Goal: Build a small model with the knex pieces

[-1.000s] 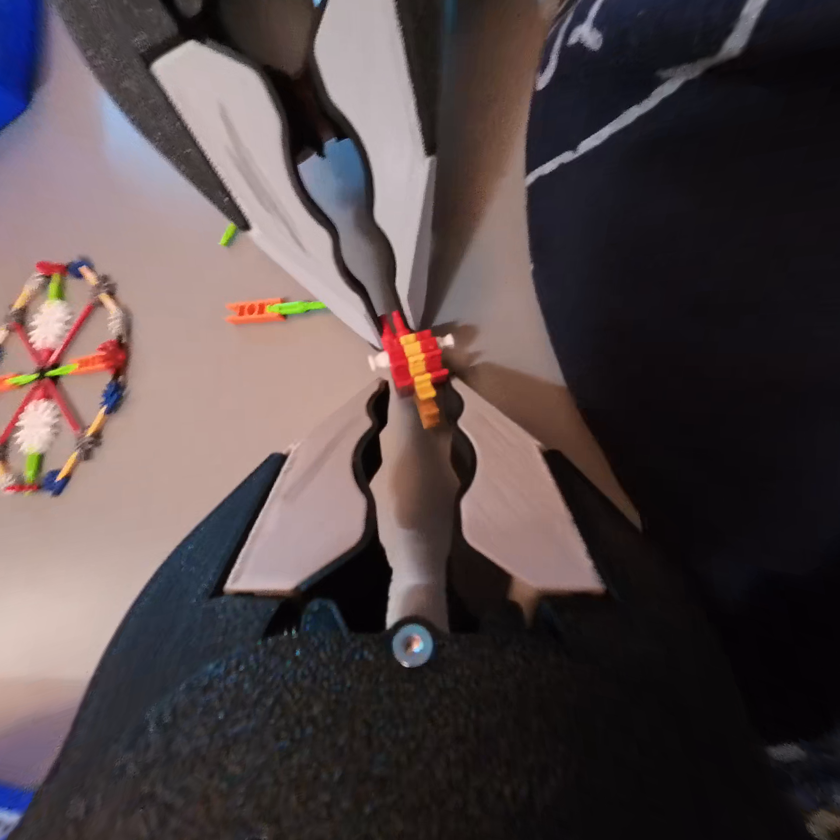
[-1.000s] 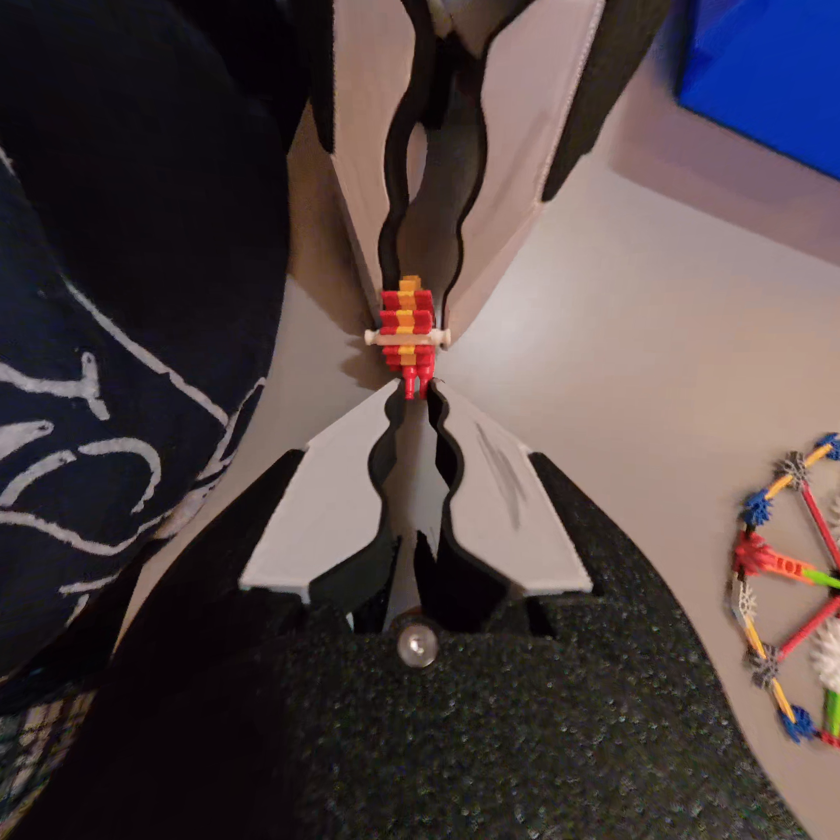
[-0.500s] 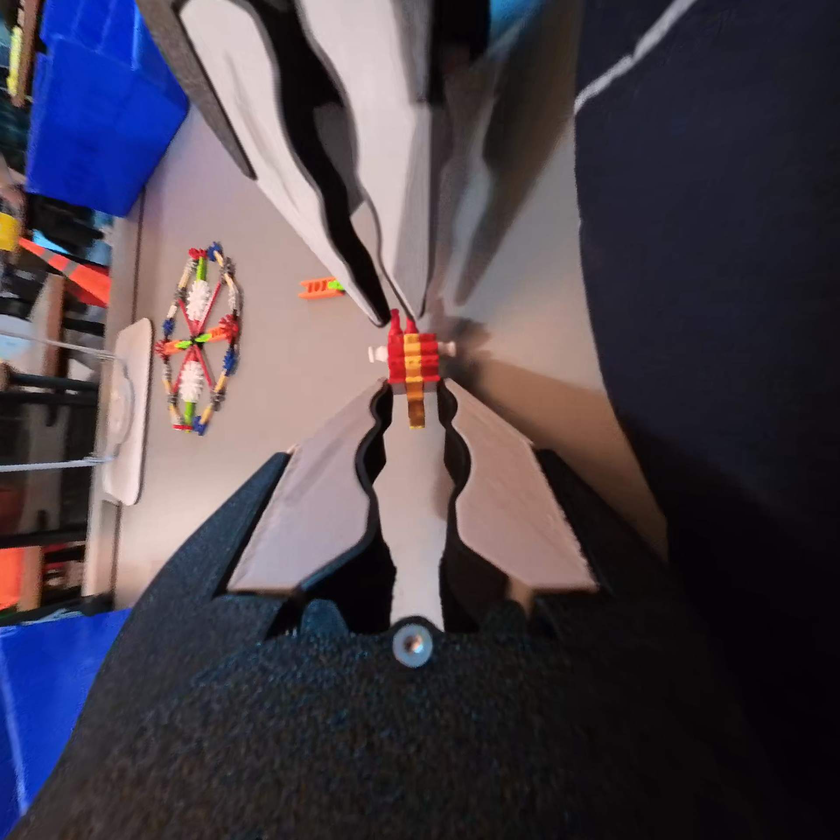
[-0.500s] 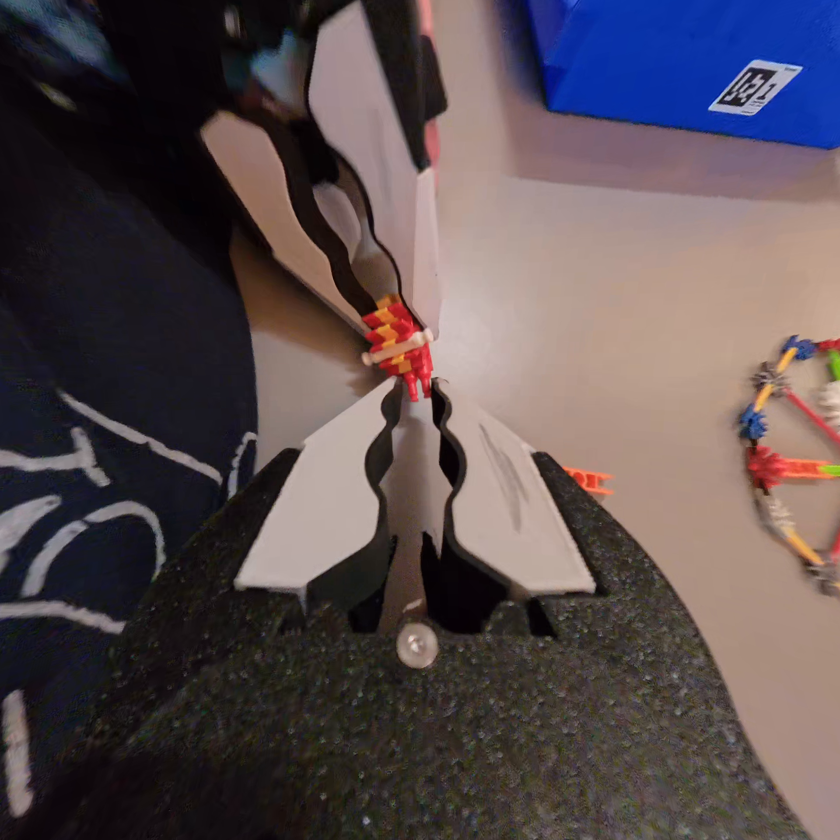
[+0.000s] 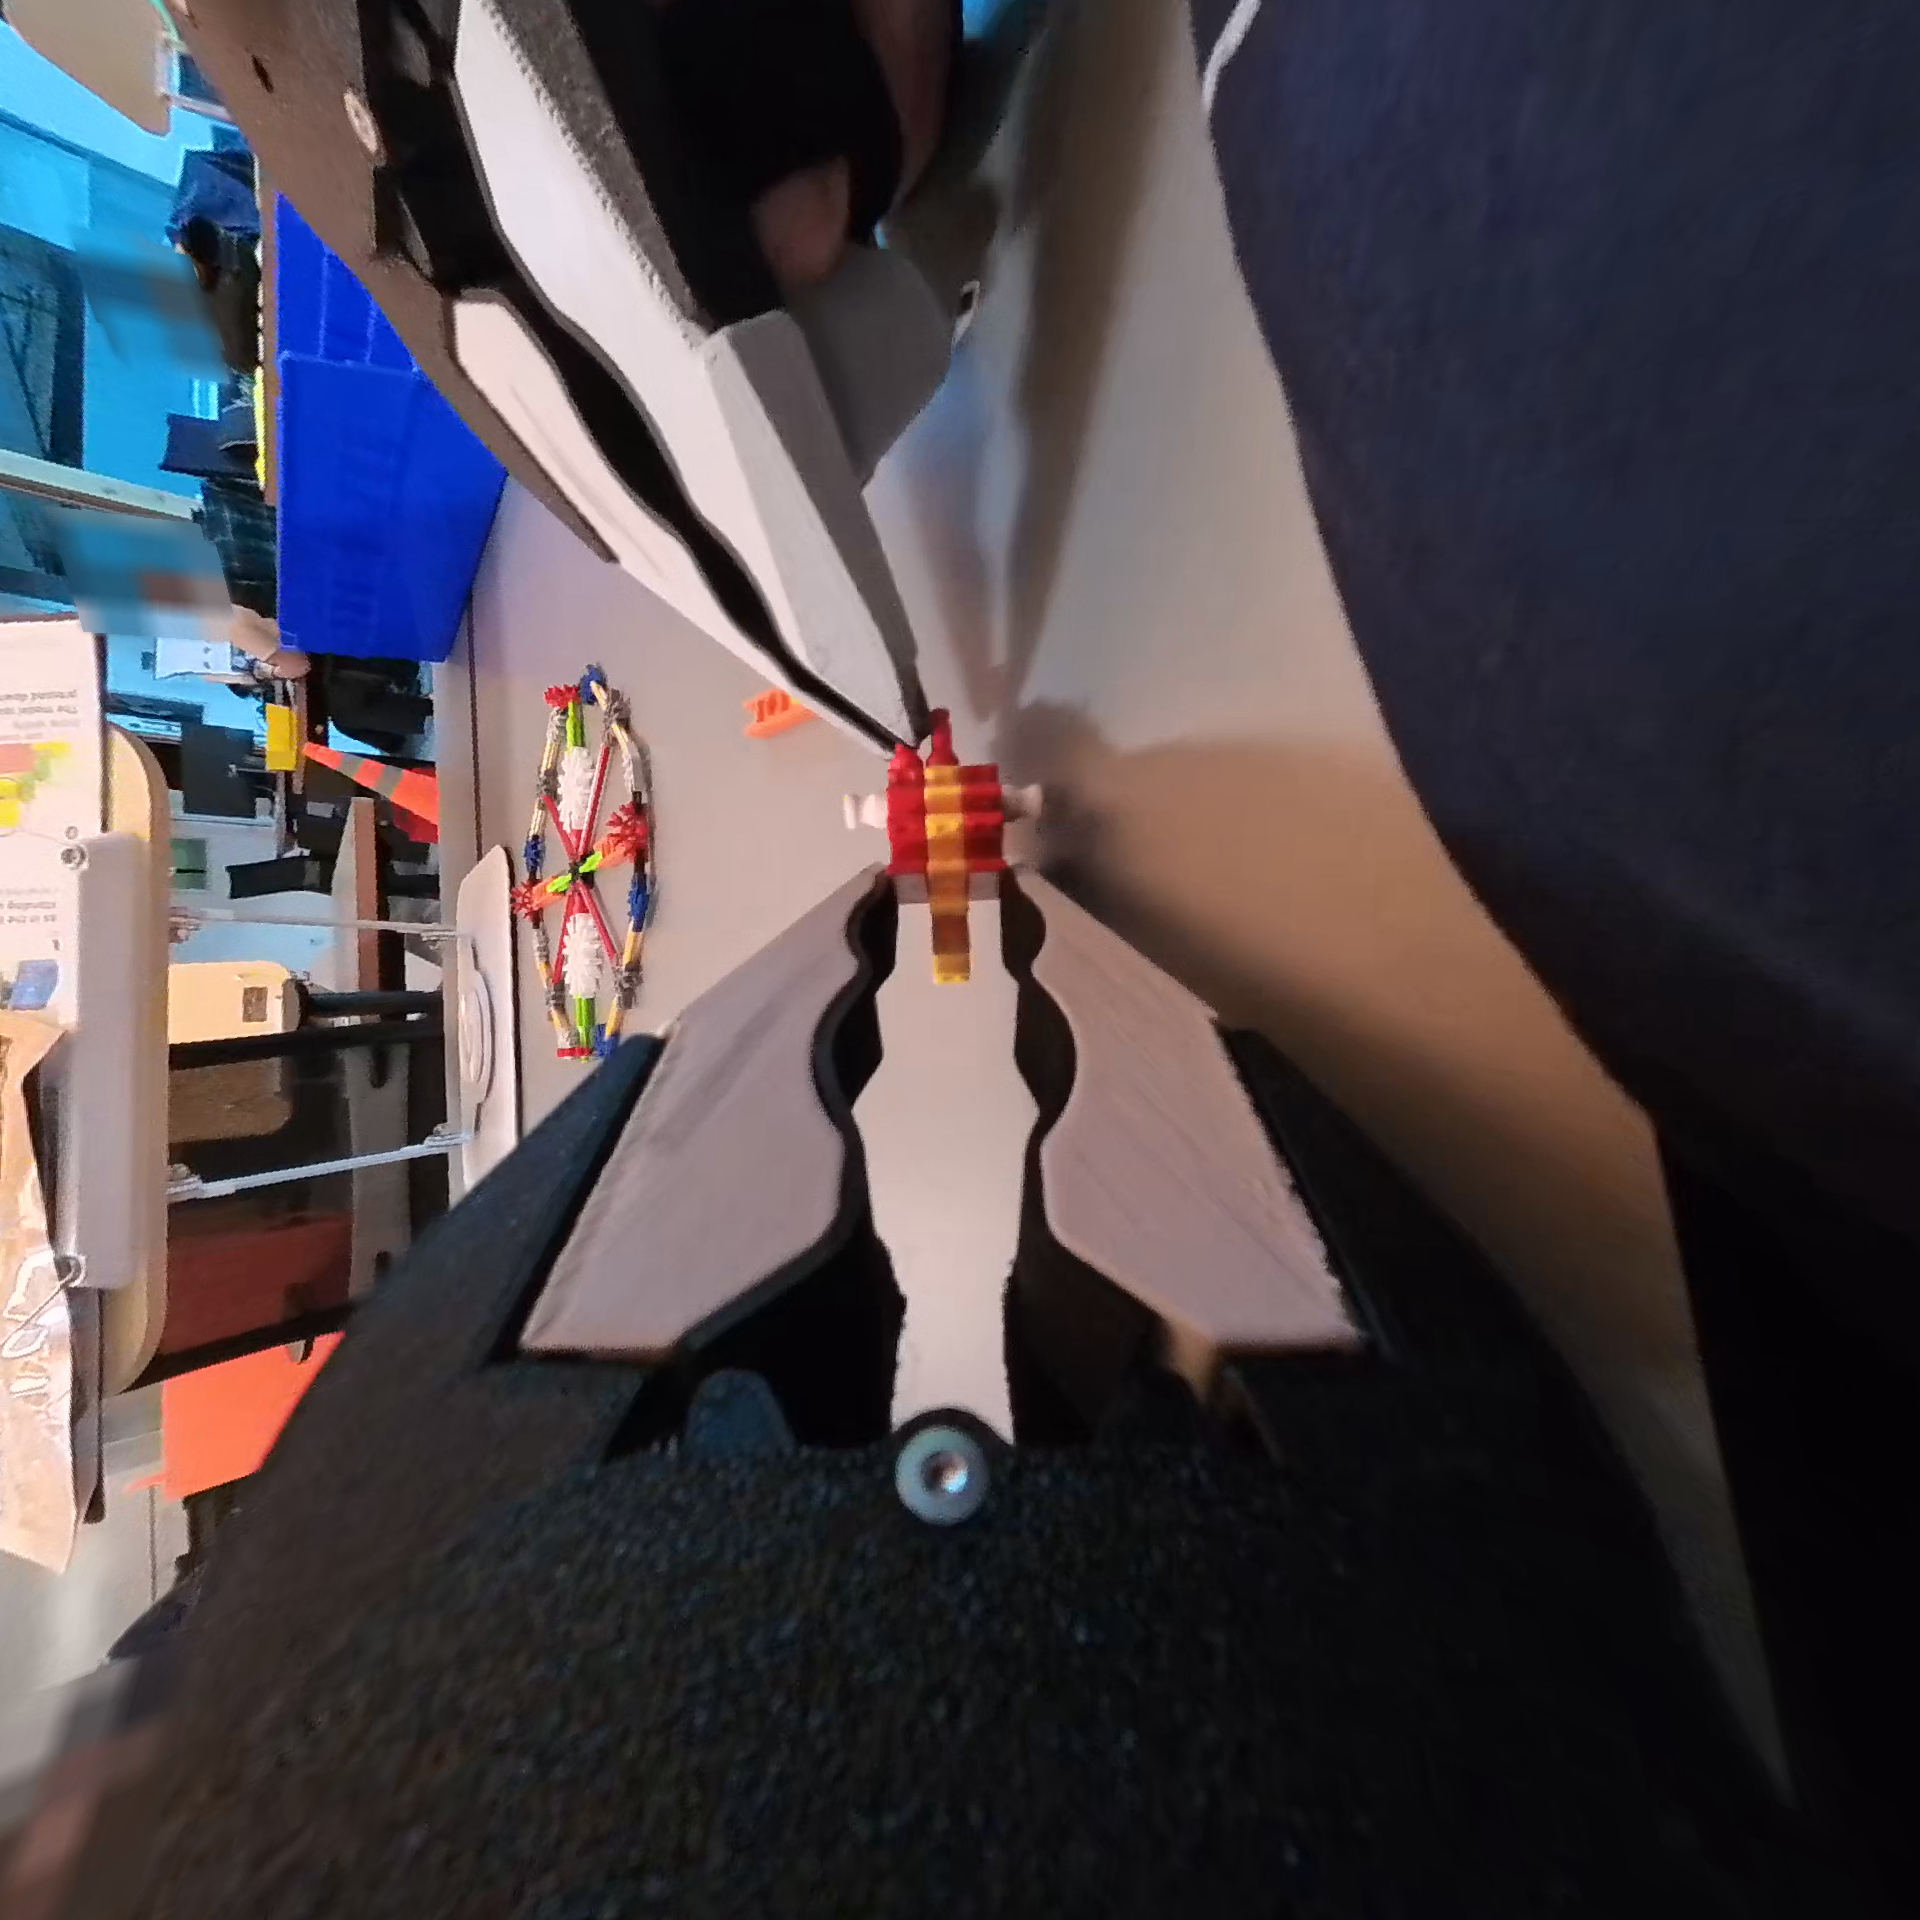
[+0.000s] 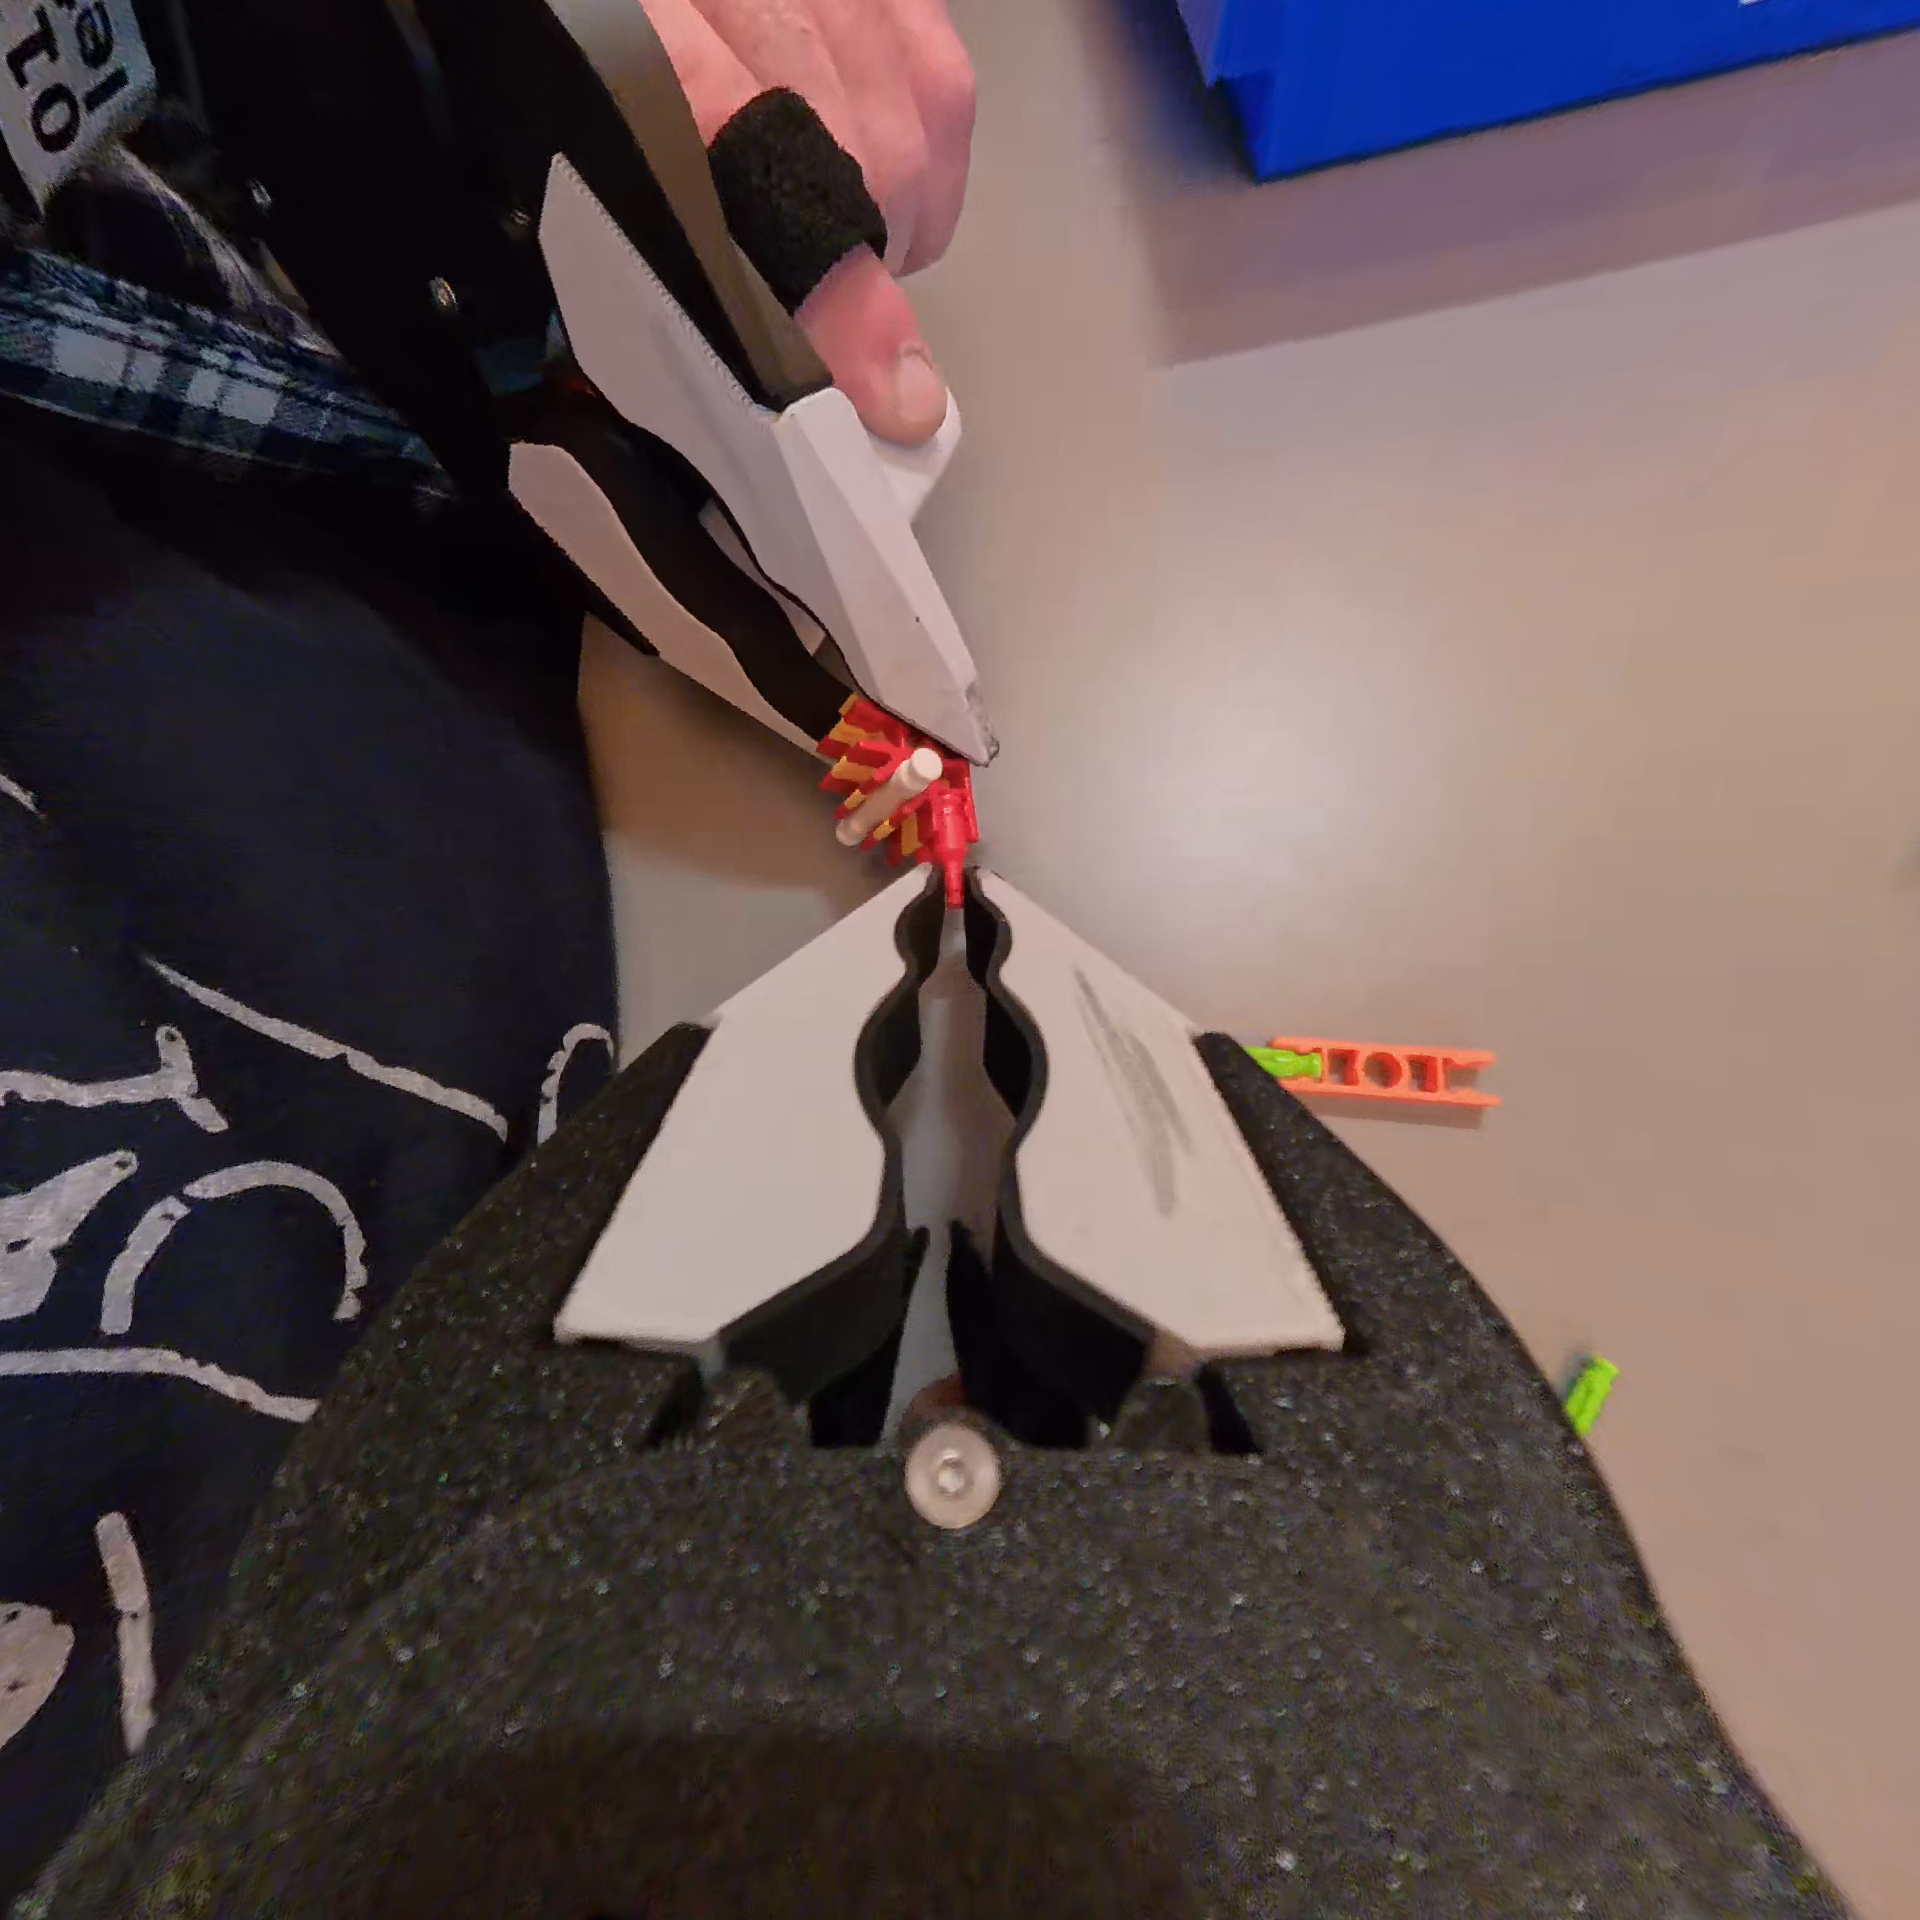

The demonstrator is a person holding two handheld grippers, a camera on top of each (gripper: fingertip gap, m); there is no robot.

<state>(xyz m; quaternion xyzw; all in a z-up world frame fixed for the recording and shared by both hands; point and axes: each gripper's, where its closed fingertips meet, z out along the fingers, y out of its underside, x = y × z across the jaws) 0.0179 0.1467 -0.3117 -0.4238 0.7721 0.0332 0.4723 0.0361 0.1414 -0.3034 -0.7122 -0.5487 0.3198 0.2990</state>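
Left gripper [image 5: 943,883]: nearly closed; its tips pinch the yellow-orange stem end of the red-and-yellow toy piece [image 5: 945,831].
Right gripper [image 6: 951,883]: closed to a narrow slit; its tips clamp a red peg at the other end of the same piece, held above the desk [image 6: 1455,727].
Toy piece, position: suspended between the two grippers, tip to tip, close to the person's dark printed garment [image 6: 260,935]; a white rod [image 6: 891,798] passes crosswise through it.
Right wrist view only: a hand [image 6: 831,156] with a black finger sleeve on the left gripper's body; an orange connector [image 6: 1387,1072] joined to a green rod, just beside the right gripper; a loose green piece [image 6: 1590,1392] nearby; a corner of a blue bin [image 6: 1558,73] at the far edge.
Left wrist view only: a multicoloured wheel model [image 5: 587,862] lying flat, well apart from the grippers; a white plate-like object [image 5: 488,997] beyond it; blue bins [image 5: 364,499] and cluttered room furniture farther off.
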